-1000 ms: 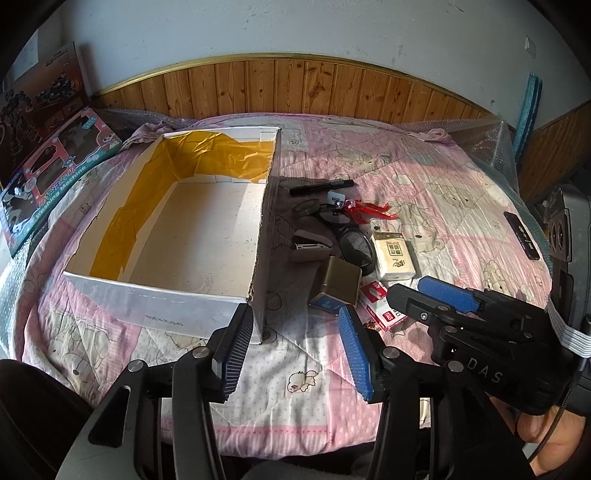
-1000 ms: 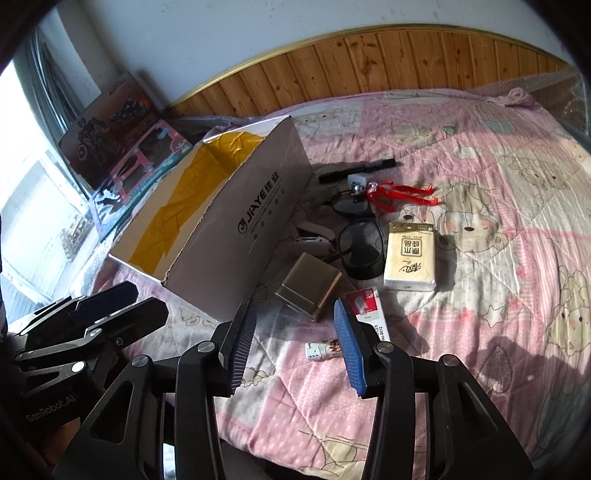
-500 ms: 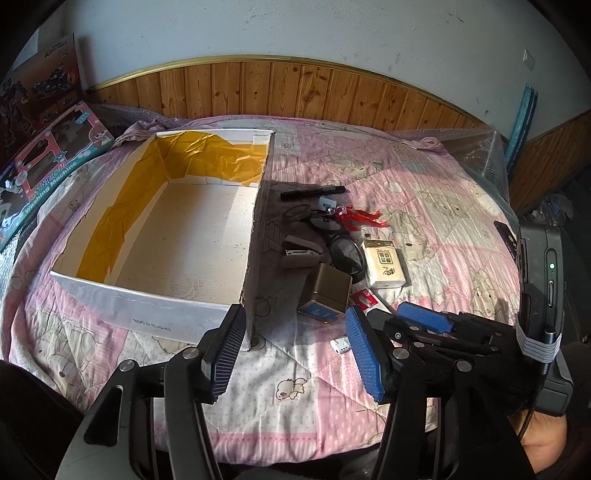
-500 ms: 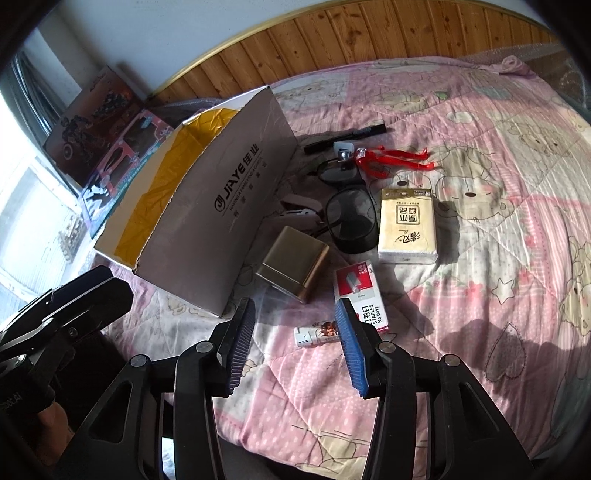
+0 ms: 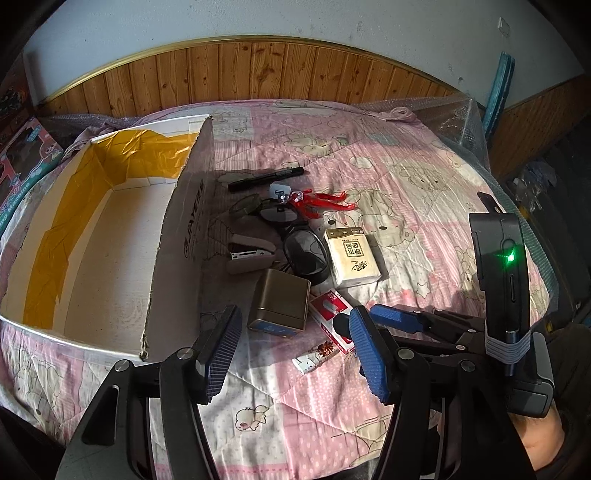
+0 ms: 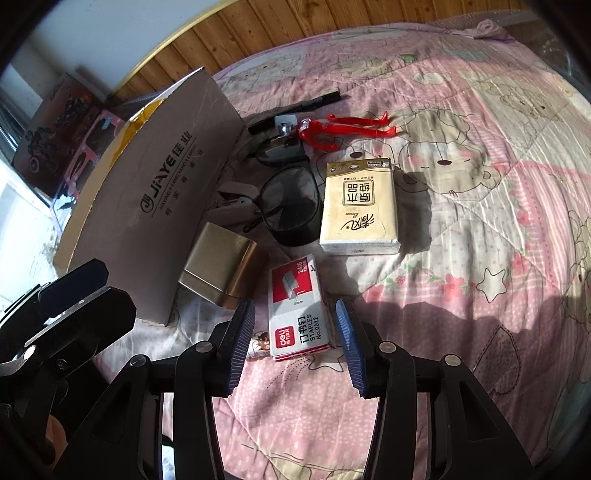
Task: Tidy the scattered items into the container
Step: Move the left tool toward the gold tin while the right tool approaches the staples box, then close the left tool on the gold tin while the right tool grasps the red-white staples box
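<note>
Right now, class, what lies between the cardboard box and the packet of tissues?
In the right wrist view, black glasses lie between the cardboard box and the packet of tissues, beside the packet; a stapler lies nearer the box.

A bed is covered by a pink quilt (image 5: 406, 184) printed with cartoon bears. Wood panelling (image 5: 258, 70) is seen behind it, below a white wall (image 5: 295, 18). 2 boxed toys (image 6: 55, 136) are stood at the left edge, and bubble wrap (image 5: 454, 114) is bunched at the far right corner.
</note>
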Action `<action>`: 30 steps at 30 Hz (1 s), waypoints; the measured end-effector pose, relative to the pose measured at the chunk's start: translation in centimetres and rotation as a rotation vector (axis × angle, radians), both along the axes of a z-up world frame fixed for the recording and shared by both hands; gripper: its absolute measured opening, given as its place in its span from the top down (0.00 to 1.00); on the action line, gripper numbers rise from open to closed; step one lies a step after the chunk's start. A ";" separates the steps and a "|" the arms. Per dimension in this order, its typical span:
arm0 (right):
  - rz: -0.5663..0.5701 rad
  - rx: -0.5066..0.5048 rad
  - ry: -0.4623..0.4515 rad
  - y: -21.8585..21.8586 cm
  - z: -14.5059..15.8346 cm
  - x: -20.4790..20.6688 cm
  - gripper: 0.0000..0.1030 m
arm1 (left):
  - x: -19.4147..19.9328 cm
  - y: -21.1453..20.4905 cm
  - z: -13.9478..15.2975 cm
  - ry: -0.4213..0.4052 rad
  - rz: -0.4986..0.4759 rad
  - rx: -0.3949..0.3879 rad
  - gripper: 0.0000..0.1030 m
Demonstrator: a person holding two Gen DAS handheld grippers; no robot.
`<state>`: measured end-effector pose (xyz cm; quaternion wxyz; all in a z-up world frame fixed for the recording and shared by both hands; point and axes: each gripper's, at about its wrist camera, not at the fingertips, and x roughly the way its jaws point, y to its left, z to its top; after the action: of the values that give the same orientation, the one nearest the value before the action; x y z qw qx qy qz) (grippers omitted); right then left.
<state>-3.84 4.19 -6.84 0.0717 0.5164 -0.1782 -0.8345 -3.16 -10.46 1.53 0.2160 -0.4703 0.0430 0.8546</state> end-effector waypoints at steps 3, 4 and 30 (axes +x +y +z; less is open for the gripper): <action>0.016 0.005 -0.021 0.2 -1.0 -0.3 0.53 | -1.0 0.6 -1.4 -0.019 0.003 -0.024 0.39; 0.023 0.009 -0.028 0.2 -1.3 -0.4 0.53 | -1.4 0.7 -1.9 -0.024 0.006 -0.036 0.39; 0.168 0.047 0.016 -2.0 -1.9 -2.3 0.60 | -5.8 -0.1 -8.3 -0.141 0.077 -0.055 0.50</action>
<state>-6.15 2.23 -8.71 0.1310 0.5245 -0.1142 -0.8335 -8.97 -10.53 -6.72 0.1726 -0.5363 0.0331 0.8255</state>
